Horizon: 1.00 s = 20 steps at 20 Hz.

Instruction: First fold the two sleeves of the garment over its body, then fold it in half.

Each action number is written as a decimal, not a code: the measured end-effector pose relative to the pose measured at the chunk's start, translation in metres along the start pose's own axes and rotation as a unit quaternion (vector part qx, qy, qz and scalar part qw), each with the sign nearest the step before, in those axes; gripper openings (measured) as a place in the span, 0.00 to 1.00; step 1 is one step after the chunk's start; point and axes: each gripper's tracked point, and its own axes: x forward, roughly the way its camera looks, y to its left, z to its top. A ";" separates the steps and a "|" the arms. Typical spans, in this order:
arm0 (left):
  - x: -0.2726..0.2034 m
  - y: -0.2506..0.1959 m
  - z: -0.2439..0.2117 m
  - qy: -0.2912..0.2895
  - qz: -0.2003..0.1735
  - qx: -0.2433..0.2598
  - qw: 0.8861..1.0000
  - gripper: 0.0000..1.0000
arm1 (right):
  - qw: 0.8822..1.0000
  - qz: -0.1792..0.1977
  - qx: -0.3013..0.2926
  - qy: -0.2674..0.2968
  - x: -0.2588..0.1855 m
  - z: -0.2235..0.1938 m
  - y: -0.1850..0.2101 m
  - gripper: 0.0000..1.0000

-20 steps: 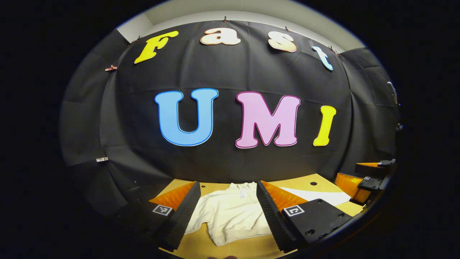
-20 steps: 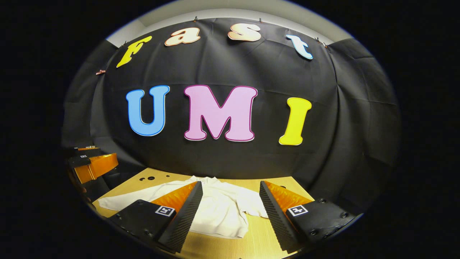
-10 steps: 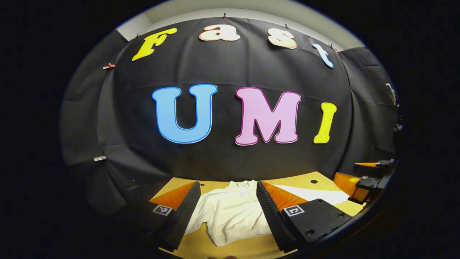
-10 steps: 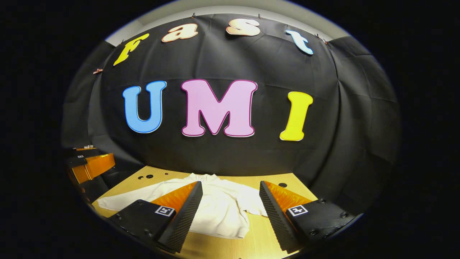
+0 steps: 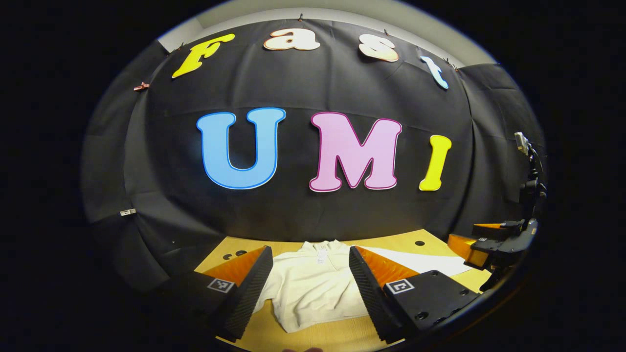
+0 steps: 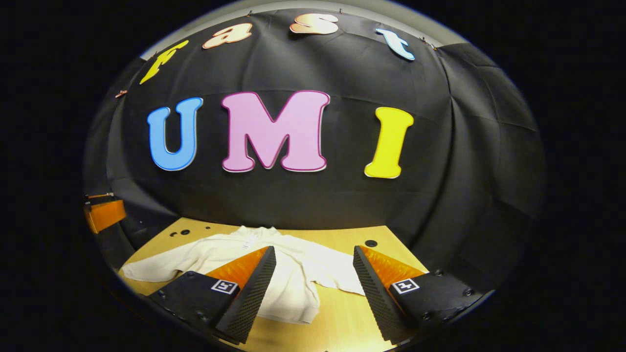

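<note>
Garment (image 5: 313,291) flat on table (image 5: 313,337), beyond open left claw (image 5: 307,293)

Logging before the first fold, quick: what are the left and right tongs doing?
Left tongs: open, holding nothing.
Right tongs: open, holding nothing.

The garment (image 5: 313,288) lies flat on the table (image 5: 415,249), its collar toward the cloth wall (image 5: 303,215) behind the table. In the left gripper view, the left gripper (image 5: 307,293) hangs above the garment's near side, one finger on each side of its body, and a sleeve (image 5: 420,264) stretches from the garment toward the right gripper (image 5: 489,242) at the table's edge. In the right gripper view, the right gripper (image 6: 313,293) hangs over the garment's near edge
</note>
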 end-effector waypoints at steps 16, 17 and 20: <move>0.010 -0.019 -0.013 0.030 0.039 0.009 0.999 0.96 | 0.983 -0.153 0.025 0.097 0.059 -0.079 -0.206 0.98; 0.010 -0.018 -0.012 0.031 0.048 0.011 0.998 0.97 | 0.982 -0.154 0.023 0.108 0.064 -0.088 -0.215 0.98; 0.011 -0.025 -0.015 0.034 0.061 0.010 0.998 0.96 | 0.976 -0.163 0.014 0.144 0.079 -0.120 -0.243 0.98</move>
